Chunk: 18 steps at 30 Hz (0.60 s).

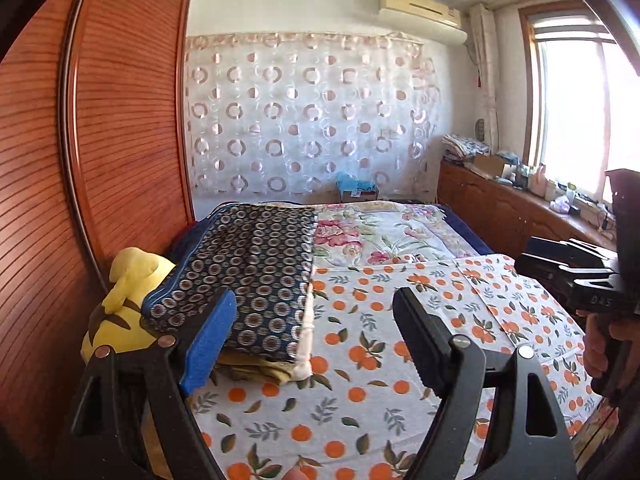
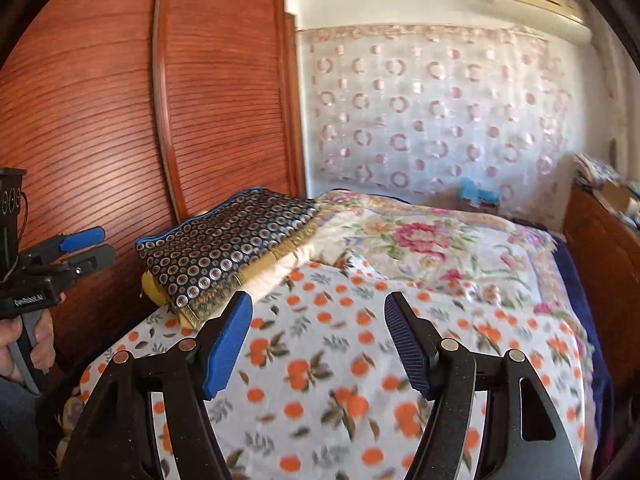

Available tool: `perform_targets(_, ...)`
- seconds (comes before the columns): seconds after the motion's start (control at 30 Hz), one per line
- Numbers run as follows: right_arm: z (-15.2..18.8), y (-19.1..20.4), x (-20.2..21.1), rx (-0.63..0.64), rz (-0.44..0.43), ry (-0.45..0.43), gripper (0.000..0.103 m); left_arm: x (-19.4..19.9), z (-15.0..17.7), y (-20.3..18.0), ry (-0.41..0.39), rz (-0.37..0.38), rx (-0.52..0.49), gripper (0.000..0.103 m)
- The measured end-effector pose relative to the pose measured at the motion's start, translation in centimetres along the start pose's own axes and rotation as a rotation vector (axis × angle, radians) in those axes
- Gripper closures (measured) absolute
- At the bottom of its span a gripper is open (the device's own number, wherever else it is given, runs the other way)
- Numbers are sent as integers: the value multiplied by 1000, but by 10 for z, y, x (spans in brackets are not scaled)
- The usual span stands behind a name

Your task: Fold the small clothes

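A white cloth with orange fruit print lies spread flat on the bed; it also shows in the right wrist view. My left gripper is open and empty, held above the cloth's near left part. My right gripper is open and empty, held above the same cloth. The right gripper shows from the side at the right edge of the left wrist view. The left gripper shows at the left edge of the right wrist view, jaws slightly apart.
A folded dark blue circle-patterned cloth sits on a stack at the bed's left, next to a yellow plush toy. A floral quilt covers the far bed. A red-brown wardrobe stands left; a cluttered wooden cabinet stands right under the window.
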State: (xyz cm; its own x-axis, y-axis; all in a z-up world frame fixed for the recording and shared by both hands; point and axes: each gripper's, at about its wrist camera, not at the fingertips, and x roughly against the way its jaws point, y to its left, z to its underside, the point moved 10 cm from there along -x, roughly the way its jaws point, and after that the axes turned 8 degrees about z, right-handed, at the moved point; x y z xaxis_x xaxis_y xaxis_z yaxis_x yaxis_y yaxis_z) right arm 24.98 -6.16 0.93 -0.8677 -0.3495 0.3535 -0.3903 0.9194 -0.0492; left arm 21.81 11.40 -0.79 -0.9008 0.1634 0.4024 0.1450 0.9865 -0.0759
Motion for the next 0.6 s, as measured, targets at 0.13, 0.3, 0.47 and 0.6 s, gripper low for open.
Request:
perform_targets(0.13,13,-14,35,-35,70,-17,32,2,3,-25,-3,23,-5,22)
perform_targets(0.3,24,-23,79,-50,150,-42,27,0,8,-57,8,57,-7,22)
perform_targets(0.47,29,-31,115,-71,220,-73,25,0,11,-86,19,83,-27,22)
perform_targets(0.6,35,-35,132,-106,246,-77,25,4,13,-103,28,99,-42,22)
